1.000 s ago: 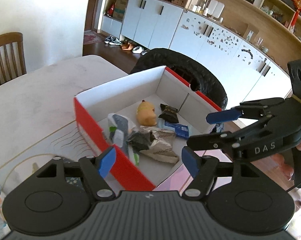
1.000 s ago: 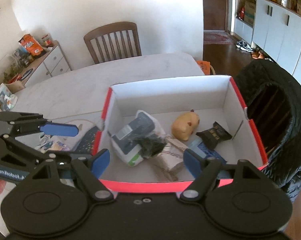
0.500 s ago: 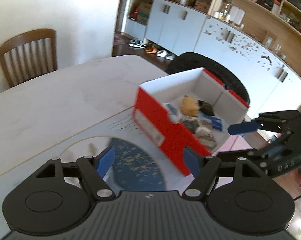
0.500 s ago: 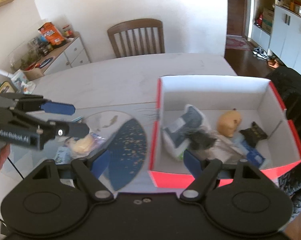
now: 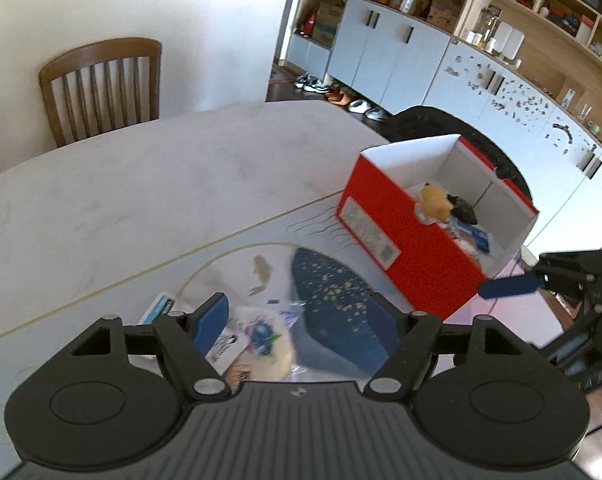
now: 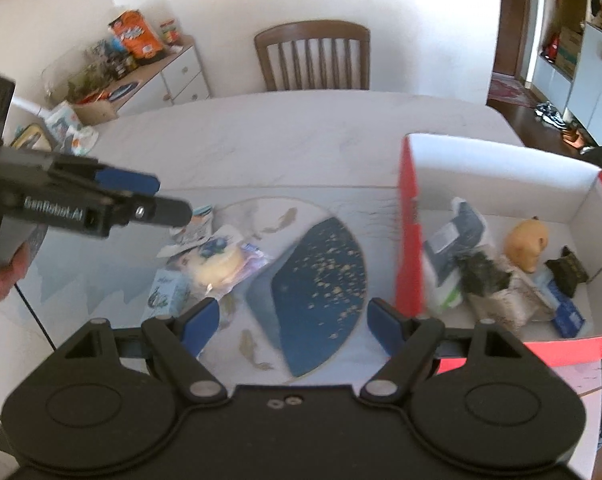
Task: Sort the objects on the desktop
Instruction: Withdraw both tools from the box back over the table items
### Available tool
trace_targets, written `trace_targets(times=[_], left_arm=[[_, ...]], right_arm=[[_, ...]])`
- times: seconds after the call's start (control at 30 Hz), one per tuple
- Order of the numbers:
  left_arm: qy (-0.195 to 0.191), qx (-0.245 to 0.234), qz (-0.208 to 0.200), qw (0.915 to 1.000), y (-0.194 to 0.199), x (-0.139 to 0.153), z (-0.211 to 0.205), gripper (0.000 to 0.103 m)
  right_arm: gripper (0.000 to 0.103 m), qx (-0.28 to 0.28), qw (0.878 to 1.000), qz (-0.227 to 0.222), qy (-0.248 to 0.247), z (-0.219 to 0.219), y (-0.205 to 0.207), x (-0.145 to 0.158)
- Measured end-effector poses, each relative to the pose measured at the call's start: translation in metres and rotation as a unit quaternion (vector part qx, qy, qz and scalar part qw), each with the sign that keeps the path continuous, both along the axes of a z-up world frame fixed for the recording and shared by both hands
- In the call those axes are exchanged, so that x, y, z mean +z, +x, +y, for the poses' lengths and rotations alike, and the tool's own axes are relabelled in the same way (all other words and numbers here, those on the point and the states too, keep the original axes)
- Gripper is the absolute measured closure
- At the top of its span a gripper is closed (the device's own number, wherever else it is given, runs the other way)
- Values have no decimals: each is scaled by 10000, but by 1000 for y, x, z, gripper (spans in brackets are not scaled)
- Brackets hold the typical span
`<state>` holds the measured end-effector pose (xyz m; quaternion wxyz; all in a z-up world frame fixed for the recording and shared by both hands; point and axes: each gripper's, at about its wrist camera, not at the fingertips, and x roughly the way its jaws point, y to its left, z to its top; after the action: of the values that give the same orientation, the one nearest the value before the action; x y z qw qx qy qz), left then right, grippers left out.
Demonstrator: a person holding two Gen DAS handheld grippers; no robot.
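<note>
Beside the red cardboard box (image 6: 409, 240) already holding several items, a clear-wrapped yellow bun (image 6: 217, 264) and small packets (image 6: 167, 294) remain unsorted on the pale counter (image 6: 301, 136), both grippers' blue-padded fingers (image 6: 199, 326) apart and empty

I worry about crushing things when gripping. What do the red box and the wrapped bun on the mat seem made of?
Red box: likely matte cardboard, with thin flat walls, white inside and folded corners. Wrapped bun: soft, pale bread in what looks like clear glossy plastic film; blur leaves this uncertain.
</note>
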<state>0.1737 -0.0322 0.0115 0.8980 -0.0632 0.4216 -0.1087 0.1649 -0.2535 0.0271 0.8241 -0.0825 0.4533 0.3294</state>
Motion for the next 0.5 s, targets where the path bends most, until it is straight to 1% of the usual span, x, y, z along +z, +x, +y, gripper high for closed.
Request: trace_targets(times=[0.07, 0.17, 0.2, 0.3, 0.33, 0.4, 0.5], left_arm=[[-1, 35, 42, 10000, -3, -5, 4, 21], [13, 77, 144, 9999, -7, -14, 8, 20], [22, 117, 175, 9998, -8, -17, 10, 18], [38, 218, 344, 9992, -14, -29, 11, 17], [129, 270, 430, 9986, -16, -34, 10, 15], [214, 327, 552, 9977, -20, -43, 11, 5], [165, 452, 787, 9957, -24, -57, 13, 5]], right_arm=[[23, 86, 9999, 86, -36, 8, -5, -7], [23, 237, 9996, 100, -123, 20, -15, -16], [23, 286, 9994, 109, -139, 23, -18, -19], [23, 457, 9986, 120, -237, 33, -29, -30], [23, 497, 9983, 115, -276, 36, -33, -34], [24, 599, 9975, 120, -356, 43, -39, -42], [26, 731, 9961, 135, -471, 52, -47, -54]])
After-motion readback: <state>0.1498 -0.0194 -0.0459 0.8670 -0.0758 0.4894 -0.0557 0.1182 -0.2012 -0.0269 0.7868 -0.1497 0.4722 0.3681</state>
